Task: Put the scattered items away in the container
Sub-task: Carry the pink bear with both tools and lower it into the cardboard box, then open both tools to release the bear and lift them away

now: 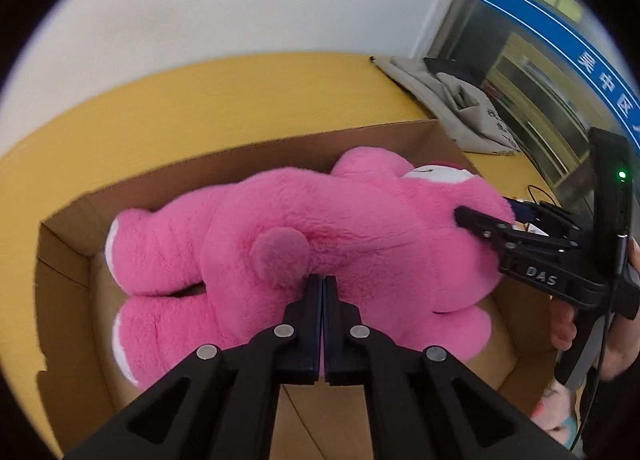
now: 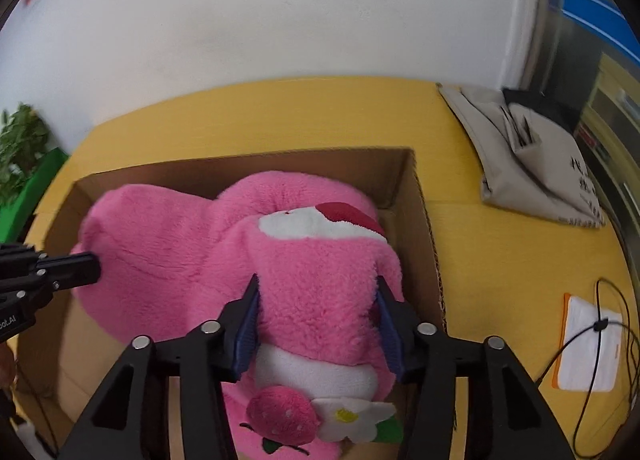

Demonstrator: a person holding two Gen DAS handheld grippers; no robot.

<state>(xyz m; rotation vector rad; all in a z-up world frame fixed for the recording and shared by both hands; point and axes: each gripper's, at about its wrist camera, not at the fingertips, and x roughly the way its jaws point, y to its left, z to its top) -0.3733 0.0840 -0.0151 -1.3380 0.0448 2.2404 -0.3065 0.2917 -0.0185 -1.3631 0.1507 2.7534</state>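
Note:
A big pink plush bear lies inside an open cardboard box on a yellow table. My left gripper is shut, its tips pressed into the fur just below the round tail. My right gripper grips the bear's head between its blue pads; the jaws stand wide around it. It also shows in the left wrist view at the bear's right side. The left gripper shows at the left edge of the right wrist view. The bear fills the box.
A grey cloth bag lies on the table at the back right. A white-and-orange pouch with a black cable lies right of the box. A green plant stands at the far left. A white wall is behind.

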